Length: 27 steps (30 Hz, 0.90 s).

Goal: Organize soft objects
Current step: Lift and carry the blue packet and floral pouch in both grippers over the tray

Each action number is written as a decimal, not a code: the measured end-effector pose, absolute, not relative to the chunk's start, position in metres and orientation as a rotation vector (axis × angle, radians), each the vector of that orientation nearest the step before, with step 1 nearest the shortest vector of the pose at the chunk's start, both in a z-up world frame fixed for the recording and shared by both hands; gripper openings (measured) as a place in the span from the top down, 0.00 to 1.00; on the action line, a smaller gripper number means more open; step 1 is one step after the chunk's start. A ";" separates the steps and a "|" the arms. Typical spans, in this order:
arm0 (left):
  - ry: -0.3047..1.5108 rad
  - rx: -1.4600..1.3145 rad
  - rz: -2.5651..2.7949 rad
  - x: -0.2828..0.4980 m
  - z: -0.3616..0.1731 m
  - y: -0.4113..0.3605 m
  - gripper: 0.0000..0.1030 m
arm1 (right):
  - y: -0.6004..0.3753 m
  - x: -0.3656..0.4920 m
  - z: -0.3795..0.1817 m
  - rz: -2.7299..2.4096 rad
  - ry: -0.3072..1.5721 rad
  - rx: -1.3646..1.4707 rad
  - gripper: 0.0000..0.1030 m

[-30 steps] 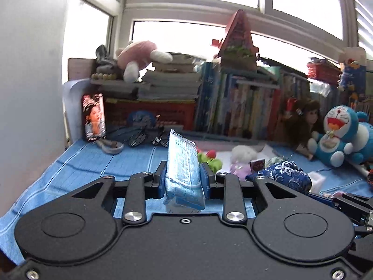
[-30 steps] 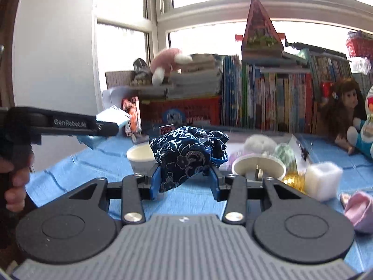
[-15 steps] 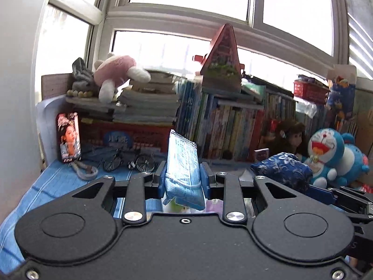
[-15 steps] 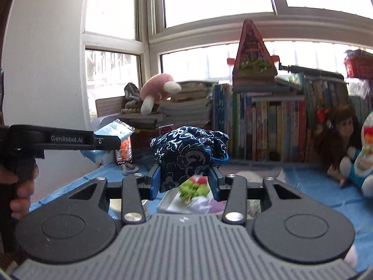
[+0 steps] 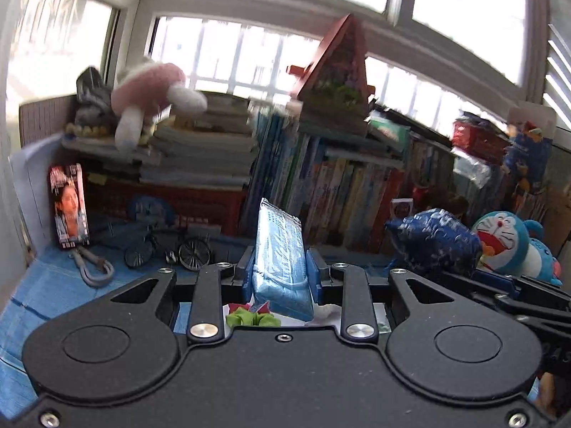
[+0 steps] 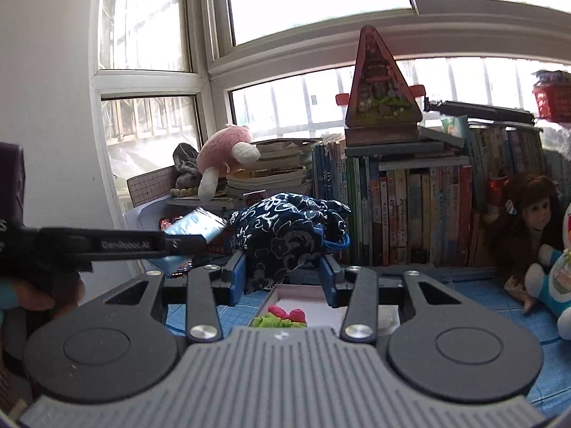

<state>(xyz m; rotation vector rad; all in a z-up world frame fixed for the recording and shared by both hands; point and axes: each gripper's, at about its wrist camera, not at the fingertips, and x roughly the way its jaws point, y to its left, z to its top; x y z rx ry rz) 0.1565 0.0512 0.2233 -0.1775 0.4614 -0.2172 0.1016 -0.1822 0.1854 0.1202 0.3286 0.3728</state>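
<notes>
My left gripper [image 5: 280,273] is shut on a light blue tissue pack [image 5: 280,249], held upright above the table. In the right wrist view that same tissue pack [image 6: 194,226] shows at the tip of the left gripper [image 6: 185,242], off to the left. My right gripper [image 6: 283,274] is shut on a dark blue patterned cloth pouch [image 6: 285,235], which bulges above the jaws. The left wrist view shows the pouch [image 5: 433,239] at the right. Below both grippers lies a white box [image 6: 307,301] with a green and red soft thing [image 6: 282,317] in it.
A row of books [image 6: 410,214] and stacked books line the back under the window. A pink plush [image 6: 225,157] lies on the stack, a triangular house ornament [image 6: 380,89] tops the books. A doll [image 6: 528,221] and a blue cat plush [image 5: 510,242] sit right. Blue cloth [image 5: 46,292] covers the table.
Both grippers have risen and moved toward the bookshelf, each keeping its hold. The table objects have dropped out of sight below; the white box now lies under the jaws.
</notes>
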 end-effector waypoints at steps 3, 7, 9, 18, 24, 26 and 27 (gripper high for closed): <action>0.519 -0.180 -0.204 0.182 0.208 0.049 0.73 | -0.182 0.123 0.180 0.378 0.393 0.158 0.55; 0.634 -0.208 -0.208 0.222 0.187 0.045 0.73 | -0.185 0.152 0.166 0.371 0.493 0.221 0.55; 0.679 -0.234 -0.211 0.239 0.180 0.042 0.73 | -0.190 0.166 0.160 0.349 0.526 0.224 0.55; 0.802 -0.182 -0.230 0.297 0.151 0.003 0.73 | -0.232 0.214 0.128 0.225 0.635 0.283 0.55; 0.854 -0.142 -0.228 0.321 0.126 -0.027 0.73 | -0.252 0.238 0.099 0.178 0.702 0.324 0.55; 0.869 -0.140 -0.218 0.328 0.117 -0.033 0.73 | -0.256 0.244 0.090 0.169 0.721 0.325 0.55; 0.876 -0.138 -0.215 0.331 0.113 -0.035 0.73 | -0.257 0.246 0.086 0.169 0.730 0.327 0.55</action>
